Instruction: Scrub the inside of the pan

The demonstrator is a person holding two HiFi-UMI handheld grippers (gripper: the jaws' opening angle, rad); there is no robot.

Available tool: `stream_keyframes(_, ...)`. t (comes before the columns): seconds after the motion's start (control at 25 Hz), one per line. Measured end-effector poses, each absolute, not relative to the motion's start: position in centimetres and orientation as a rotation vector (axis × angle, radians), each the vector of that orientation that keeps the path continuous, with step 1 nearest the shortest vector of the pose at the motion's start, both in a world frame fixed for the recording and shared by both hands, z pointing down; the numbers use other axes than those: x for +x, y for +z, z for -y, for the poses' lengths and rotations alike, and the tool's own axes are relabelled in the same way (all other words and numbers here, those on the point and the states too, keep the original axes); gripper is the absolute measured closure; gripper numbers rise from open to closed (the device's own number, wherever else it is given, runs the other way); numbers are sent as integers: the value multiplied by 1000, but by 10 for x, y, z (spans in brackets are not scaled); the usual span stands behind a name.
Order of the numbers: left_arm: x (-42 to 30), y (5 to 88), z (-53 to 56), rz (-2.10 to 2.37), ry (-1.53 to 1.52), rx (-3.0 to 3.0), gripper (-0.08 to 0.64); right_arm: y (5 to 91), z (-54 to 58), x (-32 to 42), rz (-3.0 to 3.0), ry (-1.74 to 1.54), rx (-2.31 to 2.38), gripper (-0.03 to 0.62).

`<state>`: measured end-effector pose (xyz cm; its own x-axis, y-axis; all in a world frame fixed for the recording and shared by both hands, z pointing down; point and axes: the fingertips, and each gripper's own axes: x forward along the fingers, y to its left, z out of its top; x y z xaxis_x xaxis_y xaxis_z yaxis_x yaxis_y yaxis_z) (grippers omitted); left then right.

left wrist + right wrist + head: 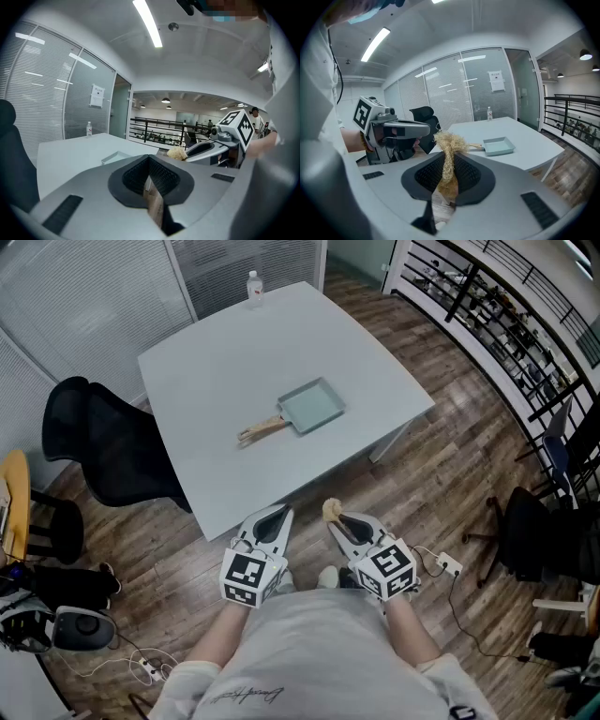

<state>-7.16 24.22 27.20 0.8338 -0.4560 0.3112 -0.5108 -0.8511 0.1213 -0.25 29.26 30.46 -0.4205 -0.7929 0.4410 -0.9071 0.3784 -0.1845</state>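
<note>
A pale green square pan [312,405] with a wooden handle [262,430] lies near the middle of the grey table [225,362]; the same pan [499,146] shows in the right gripper view. My right gripper [336,514] is shut on a tan fibre scrubber [331,510], whose tuft [449,142] sticks up between the pads. My left gripper [274,517] is shut with nothing in it, beside the right one. Both hang short of the table's near edge, over the wooden floor. The pan [116,157] is partly hidden behind the left jaws.
A clear water bottle [253,287] stands at the table's far corner. A black office chair [103,442] stands left of the table, another chair [539,531] at the right. Cables and a power strip [448,564] lie on the floor. A black railing [497,324] runs along the right.
</note>
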Motion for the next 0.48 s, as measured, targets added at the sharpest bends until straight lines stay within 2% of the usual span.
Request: stream_keyframes(0.48,-88,274,-237,723,389,2820,549,304,-291,-15,2349,604,1543,515)
